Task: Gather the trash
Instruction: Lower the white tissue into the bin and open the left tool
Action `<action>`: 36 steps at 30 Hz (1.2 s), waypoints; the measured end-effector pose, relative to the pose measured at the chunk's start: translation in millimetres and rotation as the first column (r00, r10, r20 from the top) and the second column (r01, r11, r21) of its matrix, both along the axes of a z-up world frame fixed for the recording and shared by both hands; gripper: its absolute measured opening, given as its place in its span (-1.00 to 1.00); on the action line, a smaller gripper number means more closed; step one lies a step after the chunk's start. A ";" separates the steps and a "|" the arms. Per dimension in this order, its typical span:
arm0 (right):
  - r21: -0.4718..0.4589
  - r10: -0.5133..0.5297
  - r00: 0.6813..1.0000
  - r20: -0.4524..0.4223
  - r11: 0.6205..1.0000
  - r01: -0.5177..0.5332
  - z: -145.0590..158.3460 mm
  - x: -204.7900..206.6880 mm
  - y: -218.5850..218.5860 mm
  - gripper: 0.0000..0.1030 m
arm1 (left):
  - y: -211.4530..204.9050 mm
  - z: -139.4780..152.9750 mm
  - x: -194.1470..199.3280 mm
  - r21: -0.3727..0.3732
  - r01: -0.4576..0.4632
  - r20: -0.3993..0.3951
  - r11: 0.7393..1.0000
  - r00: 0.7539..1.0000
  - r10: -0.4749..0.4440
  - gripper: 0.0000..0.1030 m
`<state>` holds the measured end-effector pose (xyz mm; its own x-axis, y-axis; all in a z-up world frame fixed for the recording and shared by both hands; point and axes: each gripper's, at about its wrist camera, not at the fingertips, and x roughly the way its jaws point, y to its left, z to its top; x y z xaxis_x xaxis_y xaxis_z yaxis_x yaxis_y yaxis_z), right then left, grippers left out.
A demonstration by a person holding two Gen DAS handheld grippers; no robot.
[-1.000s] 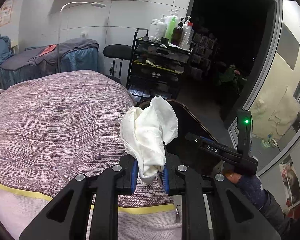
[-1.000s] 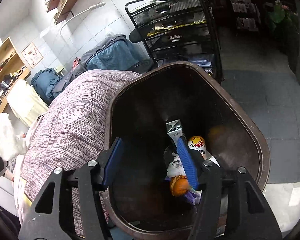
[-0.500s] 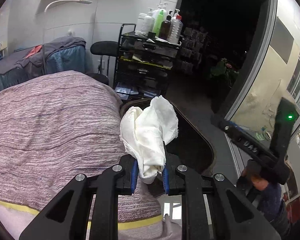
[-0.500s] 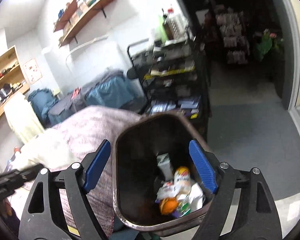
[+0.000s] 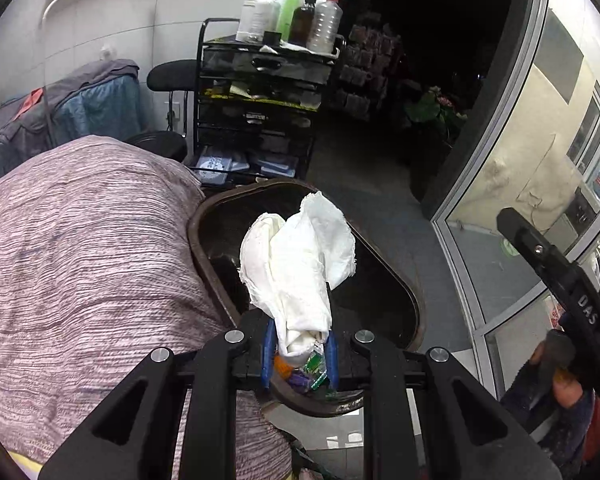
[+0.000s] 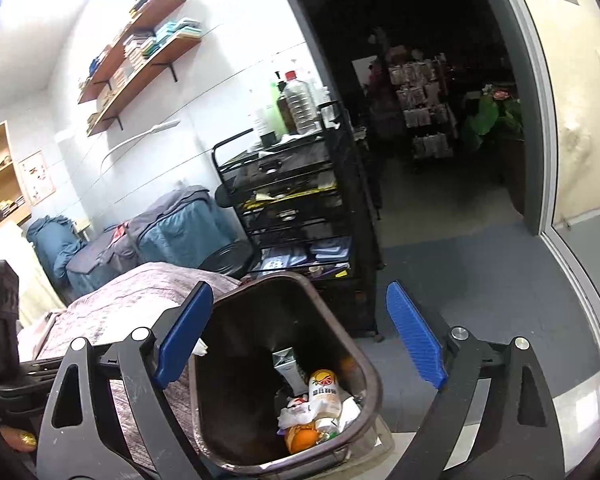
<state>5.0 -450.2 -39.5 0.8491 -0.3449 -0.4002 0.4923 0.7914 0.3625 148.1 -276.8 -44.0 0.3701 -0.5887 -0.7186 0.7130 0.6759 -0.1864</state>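
Tiled white wall behind, wooden shelves (image 6: 140, 52) high at left, dark doorway at right. At far left, lies a bed under a mauve knit cover (image 5: 80, 260), its edge pressed against the rim of the brown trash bin (image 5: 414, 308). Behind the bin, stands a black wire cart (image 5: 260, 92) topped with bottles (image 5: 292, 12); between cart and glass door, stretches open grey floor (image 6: 480, 272).

Left hand-held gripper (image 5: 298, 354): blue pads nearly together, pinching the lower end of a crumpled white paper towel (image 5: 296, 268); hangs over the near rim of the bin, towel bunched upward above the bin's mouth.

Right hand-held gripper (image 6: 300, 336): jaws spread wide and opening, nothing between them, touching nothing; frames the bin from above. Seen from the left wrist camera only as a black body at the right edge, cut off, with fingers of the person's hand (image 5: 560, 384) wrapped around it.

Inside the bin: a carton (image 6: 288, 364), an orange-printed packet (image 6: 324, 392), an orange (image 6: 300, 438), crumpled wrappers; deeper contents dark and hard to make out.
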 end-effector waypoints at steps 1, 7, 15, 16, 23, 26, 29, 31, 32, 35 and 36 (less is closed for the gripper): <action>0.001 -0.003 1.000 -0.002 1.000 0.003 -0.6 -0.5 -1.5 0.70 | -2.4 -1.5 0.6 0.006 0.001 -0.003 1.000 1.000 -0.001 -0.63; 0.007 -0.009 1.000 -0.011 1.000 0.009 -2.3 -1.1 -4.8 0.70 | -21.1 -13.4 4.7 0.066 0.018 -0.005 0.998 1.000 -0.018 -0.63; 0.008 -0.012 1.000 -0.023 1.000 0.012 -3.1 -2.6 -6.0 0.74 | -26.6 -14.0 -3.0 0.077 0.013 0.055 0.997 0.998 -0.018 0.59; 0.009 -0.014 1.000 -0.026 1.000 0.015 -3.6 -3.0 -6.8 0.76 | -25.8 -12.5 -3.8 0.071 0.014 0.066 0.997 0.998 -0.019 0.66; 0.016 -0.033 0.999 -0.033 0.999 0.034 -6.5 -3.8 -10.4 0.82 | -19.5 -3.9 -2.7 0.041 -0.014 0.089 0.999 0.996 0.010 0.88; 0.019 -0.032 0.999 -0.033 0.999 0.033 -6.3 -3.5 -10.1 0.82 | -12.8 0.0 -2.6 0.030 -0.036 0.087 0.999 0.996 0.034 0.88; 0.019 -0.028 0.999 -0.034 0.999 0.029 -6.0 -1.8 -8.7 0.82 | -3.6 7.8 -3.5 0.004 -0.053 0.090 0.999 0.995 0.053 0.88; 0.019 -0.024 0.999 -0.033 1.000 0.025 -5.5 -0.6 -7.3 0.82 | 4.7 14.0 -5.1 -0.028 -0.057 0.081 0.998 0.995 0.060 0.88; 0.018 -0.021 0.999 -0.032 1.000 0.022 -5.0 -0.4 -6.1 0.82 | 9.7 16.8 -6.8 -0.041 -0.063 0.083 0.997 0.994 0.066 0.88; 0.009 -0.008 0.999 -0.034 1.000 0.008 -2.9 1.1 -2.2 0.82 | 24.9 26.3 -13.3 -0.065 -0.088 0.124 0.994 0.988 0.095 0.88; 0.006 -0.004 0.999 -0.034 1.000 0.004 -1.9 1.5 -0.6 0.82 | 29.3 29.3 -15.5 -0.072 -0.098 0.140 0.993 0.984 0.107 0.88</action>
<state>6.5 -450.8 -41.3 0.8336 -0.3456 -0.4309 0.5074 0.7875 0.3499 132.5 -247.4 -14.7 0.5273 -0.5857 -0.6155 0.6633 0.7365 -0.1326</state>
